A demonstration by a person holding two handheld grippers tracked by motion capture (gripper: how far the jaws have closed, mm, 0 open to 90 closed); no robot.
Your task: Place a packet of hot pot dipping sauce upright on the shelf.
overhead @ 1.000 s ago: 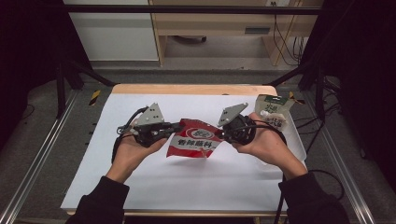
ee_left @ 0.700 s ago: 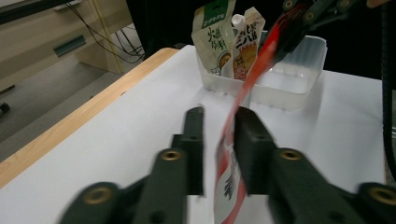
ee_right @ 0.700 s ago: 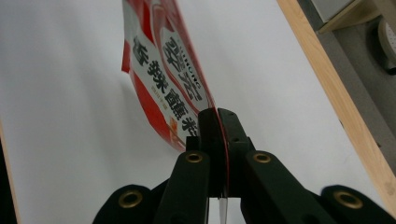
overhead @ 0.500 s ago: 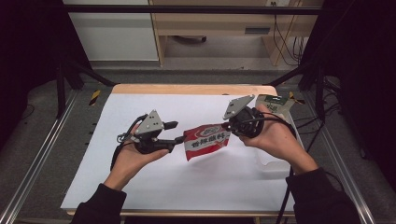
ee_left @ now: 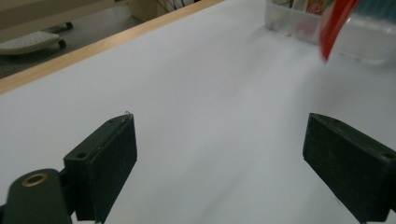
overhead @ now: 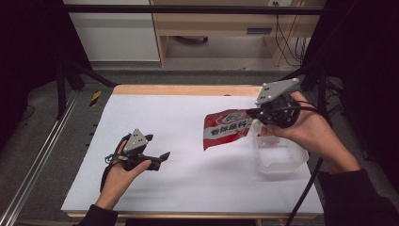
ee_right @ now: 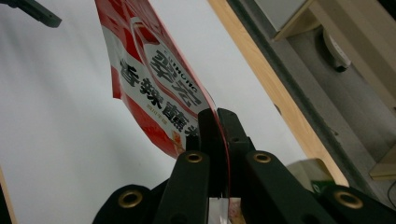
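Observation:
A red and white snack bag (overhead: 226, 129) hangs in the air over the right half of the white table (overhead: 188, 188). My right gripper (overhead: 256, 115) is shut on the bag's right edge. In the right gripper view the jaws (ee_right: 217, 126) pinch that edge and the bag (ee_right: 149, 79) stretches away from them. My left gripper (overhead: 160, 159) rests low at the left, near the table top, apart from the bag. Its jaws have just been opening and now stand wide (ee_left: 224, 158) with nothing between them.
A clear plastic tub (overhead: 280, 157) stands on the table under my right hand, just right of the bag. The left gripper view has a second clear box (ee_left: 289, 14) with packets at the far edge. A wooden table edge (overhead: 188, 89) runs along the back.
The left gripper let go of the bag, opened and dropped down and left toward the table. The right gripper lifted the bag up and to the right, near the tub.

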